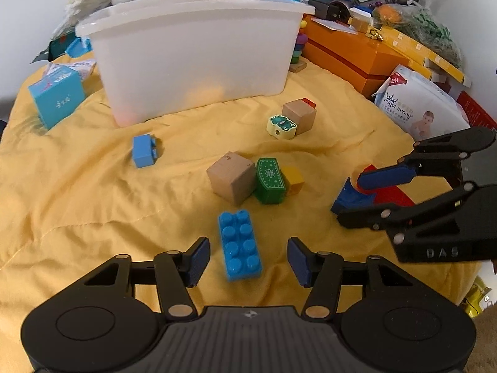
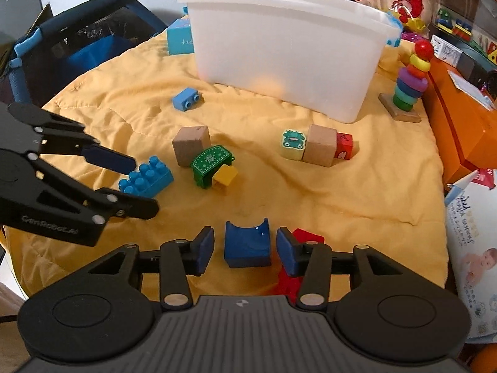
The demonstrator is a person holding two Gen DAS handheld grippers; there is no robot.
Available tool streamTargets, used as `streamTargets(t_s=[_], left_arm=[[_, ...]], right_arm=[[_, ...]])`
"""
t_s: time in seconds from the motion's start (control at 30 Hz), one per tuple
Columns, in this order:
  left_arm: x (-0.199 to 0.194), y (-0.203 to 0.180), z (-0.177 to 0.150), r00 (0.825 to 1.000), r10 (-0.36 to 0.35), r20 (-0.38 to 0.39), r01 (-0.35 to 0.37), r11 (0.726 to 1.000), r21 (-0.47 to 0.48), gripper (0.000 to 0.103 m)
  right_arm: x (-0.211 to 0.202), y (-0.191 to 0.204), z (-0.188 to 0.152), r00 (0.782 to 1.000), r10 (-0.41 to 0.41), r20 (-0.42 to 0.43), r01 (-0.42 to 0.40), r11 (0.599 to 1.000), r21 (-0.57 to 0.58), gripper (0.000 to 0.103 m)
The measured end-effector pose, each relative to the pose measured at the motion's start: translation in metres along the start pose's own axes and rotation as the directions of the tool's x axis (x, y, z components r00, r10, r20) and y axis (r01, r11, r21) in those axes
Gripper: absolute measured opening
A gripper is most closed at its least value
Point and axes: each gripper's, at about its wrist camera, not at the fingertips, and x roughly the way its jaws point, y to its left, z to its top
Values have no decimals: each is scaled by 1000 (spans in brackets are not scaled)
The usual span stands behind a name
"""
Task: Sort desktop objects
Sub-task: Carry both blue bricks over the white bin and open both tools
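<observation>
While both grippers sit low over the yellow cloth (image 1: 77, 205), neither has anything clamped yet. L gripper (image 1: 248, 258): jaws apart, straddling the blue brick (image 1: 239, 245), which lies studs-up on the cloth between the pads, not touching either as far as I can see. R gripper (image 2: 245, 247): jaws apart too, either side of the dark blue arch block (image 2: 247, 244), curved notch facing up; a red piece (image 2: 306, 236) lies just beside and partly under its right finger.

Risks, as I judge them: cloth is soft and wrinkled, so closing low could pinch fabric w/ the brick. The brick lies slightly skewed to the L jaws, so it may twist on closing. On the R side, the red piece is so close that the finger could snag or drag it along w/ the arch.

Further out: a wooden cube (image 1: 230, 177) touching a green block (image 1: 270, 185) w/ a small yellow one (image 1: 293, 180) against it; beyond, a frog block (image 2: 293, 143), a second wooden cube (image 2: 321, 149) and a small red cube (image 2: 344, 146) in a row. A small blue brick (image 1: 143, 150) lies apart, nearer the bin.

White bin (image 1: 198, 52) stands at the back of the cloth, presumably the drop target. Walls are translucent; faint orange-ish shapes show near the bottom, but contents can't be made out. Orange box (image 1: 351, 52) to the right looks shut.
</observation>
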Motion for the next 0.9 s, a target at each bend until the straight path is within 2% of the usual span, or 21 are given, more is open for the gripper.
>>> streamTargets(t_s=[0.1,0.17,0.2,0.3,0.4,0.57,0.63,0.77,0.83,0.9], left_arm=[[9,2,1,1000,-6,-20,5,1000,-3,44],[9,3,0,1000,-9,-11,9,1000,-5,39],[9,3,-1,1000,-9,-7,9,1000,-5,28],[5,9,1,999,-47,3,47,998,-38,27],[-13,9,10,998,-39,39,40,999,-27,27],[-53,16,46,985,-16,171,17,1000,-1,27],[-67,21,67,972,1,233,-6,1000,20,27],[-82,31,116,938,50,344,-79,994,70,27],[-84,37,140,919,65,389,-104,991,79,27],[-82,41,163,904,95,417,-145,985,90,27]], right_arm=[[5,0,-1,1000,-16,-18,16,1000,4,46],[6,-1,-4,1000,-21,-19,21,1000,8,41],[7,-1,-5,1000,-18,-22,18,1000,2,35],[7,3,-6,1000,9,-27,-10,1000,-28,35],[-1,0,0,1000,27,-8,-27,1000,-10,35],[-28,-13,33,993,31,110,-34,999,28,35],[-42,-18,57,981,-4,192,3,1000,5,35],[-56,-25,105,940,-61,336,78,996,-35,35],[-58,-30,130,914,-85,396,106,994,-32,35],[-56,-36,150,897,-99,430,121,992,-24,35]])
